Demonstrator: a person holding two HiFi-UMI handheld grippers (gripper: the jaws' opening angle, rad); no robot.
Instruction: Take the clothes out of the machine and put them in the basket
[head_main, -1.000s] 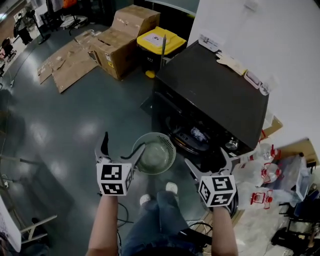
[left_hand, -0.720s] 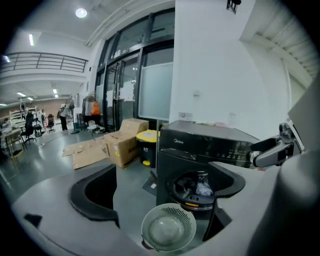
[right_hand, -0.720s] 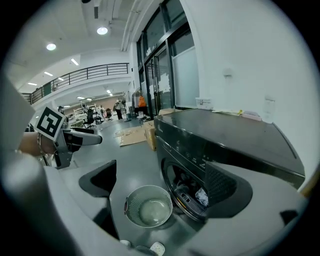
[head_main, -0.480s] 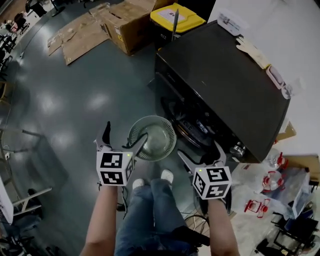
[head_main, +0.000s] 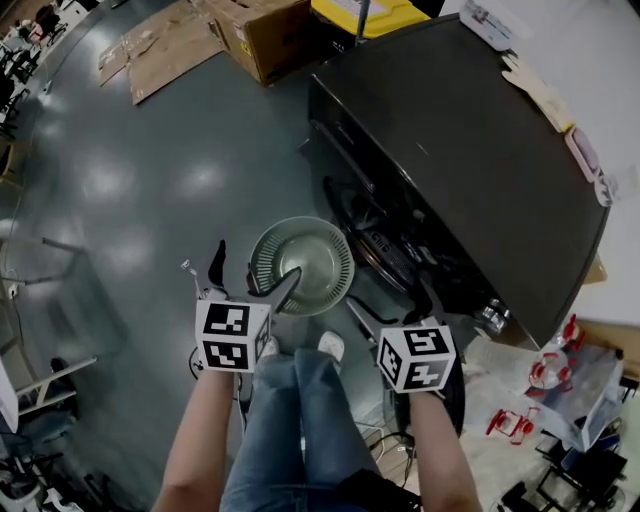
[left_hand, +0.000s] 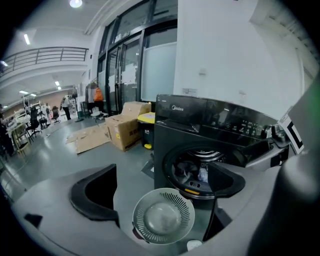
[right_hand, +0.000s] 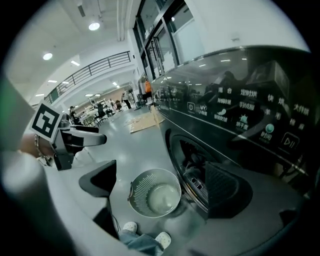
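Now nearer the washing machine (head_main: 470, 160) than before; left gripper (head_main: 255, 265) and right gripper (head_main: 392, 300) fingers (left_hand: 95, 192) wide apart, empty. Clothes (left_hand: 192, 172) still inside drum (left_hand: 212, 156), basket (head_main: 262, 250) empty on floor (head_main: 150, 200) just beside machine; likely reaching in next.

Deep in the washing machine (head_main: 470, 150) drum, barely glimpsed: clothes (left_hand: 189, 171), a dim grey and white heap, number impossible to tell. Behind the machine, cut off by the head view's top edge: yellow bin (head_main: 395, 15) and cardboard box (head_main: 265, 35). Too small to read: panel print (right_hand: 250, 112).
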